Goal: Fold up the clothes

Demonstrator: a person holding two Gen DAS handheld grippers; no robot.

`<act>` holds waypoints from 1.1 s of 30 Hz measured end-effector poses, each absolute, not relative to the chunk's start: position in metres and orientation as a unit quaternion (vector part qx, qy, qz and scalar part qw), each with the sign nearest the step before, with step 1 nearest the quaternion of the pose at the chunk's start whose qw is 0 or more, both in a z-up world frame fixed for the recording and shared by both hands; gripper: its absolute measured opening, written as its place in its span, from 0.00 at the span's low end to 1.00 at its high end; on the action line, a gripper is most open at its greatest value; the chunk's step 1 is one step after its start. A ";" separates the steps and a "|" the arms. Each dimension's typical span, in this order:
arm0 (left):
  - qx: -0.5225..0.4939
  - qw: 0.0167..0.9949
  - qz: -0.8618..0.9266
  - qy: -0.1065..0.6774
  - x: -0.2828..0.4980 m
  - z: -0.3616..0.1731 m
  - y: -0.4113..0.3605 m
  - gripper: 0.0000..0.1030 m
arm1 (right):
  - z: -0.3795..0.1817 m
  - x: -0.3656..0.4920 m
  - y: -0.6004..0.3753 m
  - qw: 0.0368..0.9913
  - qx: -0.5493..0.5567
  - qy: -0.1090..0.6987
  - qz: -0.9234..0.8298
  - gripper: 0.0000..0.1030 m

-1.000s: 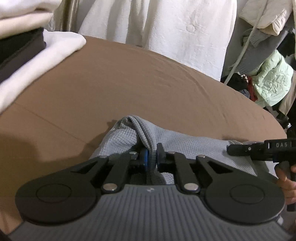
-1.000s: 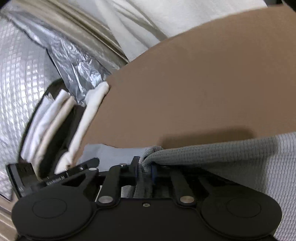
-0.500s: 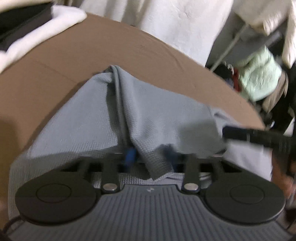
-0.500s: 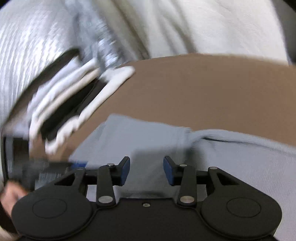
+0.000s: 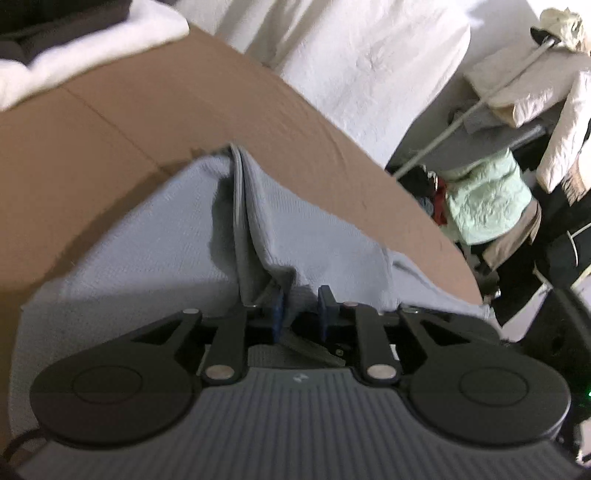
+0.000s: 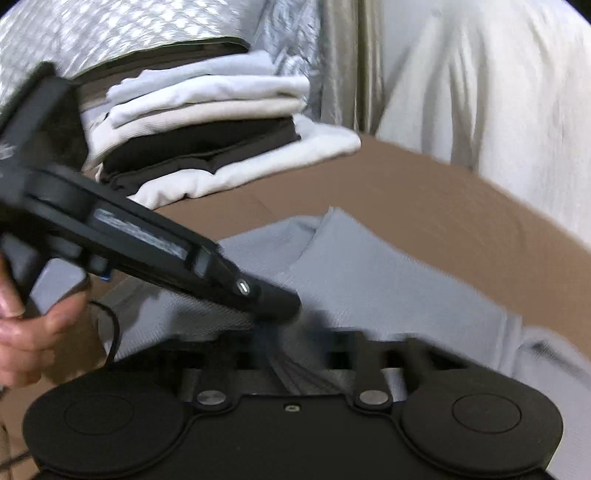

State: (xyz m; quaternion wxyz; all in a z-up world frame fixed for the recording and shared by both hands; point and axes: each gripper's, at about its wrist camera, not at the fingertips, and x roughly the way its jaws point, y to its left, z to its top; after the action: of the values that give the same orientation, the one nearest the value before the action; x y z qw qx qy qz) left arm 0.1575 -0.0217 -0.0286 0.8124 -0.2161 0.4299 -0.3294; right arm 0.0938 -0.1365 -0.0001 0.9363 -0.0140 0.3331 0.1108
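A grey waffle-knit garment lies spread on the brown table, with a raised fold running from its far corner down to my left gripper. That gripper's blue pads stand a small gap apart and the fold ends at the left pad, so it is open. In the right wrist view the same garment lies folded over itself. My right gripper is blurred, low over the cloth, jaws wide apart, with grey folds between them. The left tool's black body crosses in front of it, held by a hand.
A stack of folded white, cream and black clothes sits at the table's far left corner, also in the left wrist view. White drapery hangs behind the table. A rack with jackets stands off the right edge. Silver quilted foil backs the stack.
Both grippers were shut on the garment's edge a second ago and have let go. The cloth now lies spread on the table. Both tools pulled back, and the left pads narrowed again.
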 end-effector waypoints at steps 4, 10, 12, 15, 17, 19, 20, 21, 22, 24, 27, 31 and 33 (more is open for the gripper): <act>-0.222 0.813 -0.322 0.432 0.159 -0.031 -0.021 0.28 | 0.010 0.090 -0.179 0.942 0.094 0.310 0.092 0.08; -0.231 0.813 -0.311 0.434 0.160 -0.035 -0.020 0.37 | 0.007 0.095 -0.236 0.923 0.229 0.298 0.079 0.09; -0.210 0.814 -0.311 0.443 0.158 -0.036 -0.031 0.41 | 0.006 0.095 -0.243 0.920 0.245 0.294 0.079 0.09; -0.142 0.833 -0.287 0.451 0.150 -0.036 -0.050 0.21 | 0.005 0.094 -0.244 0.919 0.252 0.292 0.085 0.09; -0.106 0.847 -0.274 0.444 0.141 -0.033 -0.056 0.14 | 0.005 0.092 -0.242 0.920 0.245 0.293 0.087 0.09; -0.102 0.852 -0.264 0.441 0.130 -0.026 -0.057 0.11 | 0.004 0.093 -0.241 0.920 0.243 0.294 0.090 0.09; -0.111 0.851 -0.263 0.440 0.123 -0.024 -0.056 0.07 | 0.005 0.095 -0.240 0.920 0.244 0.294 0.091 0.09; -0.125 0.850 -0.263 0.440 0.115 -0.023 -0.052 0.07 | 0.005 0.097 -0.240 0.919 0.245 0.293 0.094 0.09; -0.141 0.845 -0.260 0.446 0.109 -0.025 -0.049 0.07 | 0.006 0.097 -0.240 0.919 0.247 0.291 0.098 0.09; -0.176 0.831 -0.251 0.464 0.101 -0.034 -0.042 0.07 | 0.007 0.097 -0.237 0.918 0.248 0.290 0.106 0.09; -0.201 0.810 -0.236 0.497 0.098 -0.057 -0.035 0.07 | 0.006 0.101 -0.229 0.909 0.246 0.308 0.136 0.16; -0.253 0.788 -0.231 0.512 0.100 -0.060 -0.025 0.07 | 0.007 0.105 -0.214 0.889 0.233 0.345 0.190 0.18; -0.248 0.791 -0.229 0.510 0.100 -0.057 -0.021 0.08 | 0.016 0.095 -0.223 0.892 0.228 0.352 0.172 0.43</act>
State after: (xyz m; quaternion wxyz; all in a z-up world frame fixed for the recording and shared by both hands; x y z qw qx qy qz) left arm 0.0996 -0.0208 -0.0570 0.7913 -0.2482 0.5097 -0.2291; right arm 0.0954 -0.2233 0.0159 0.8917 0.2276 0.3516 0.1718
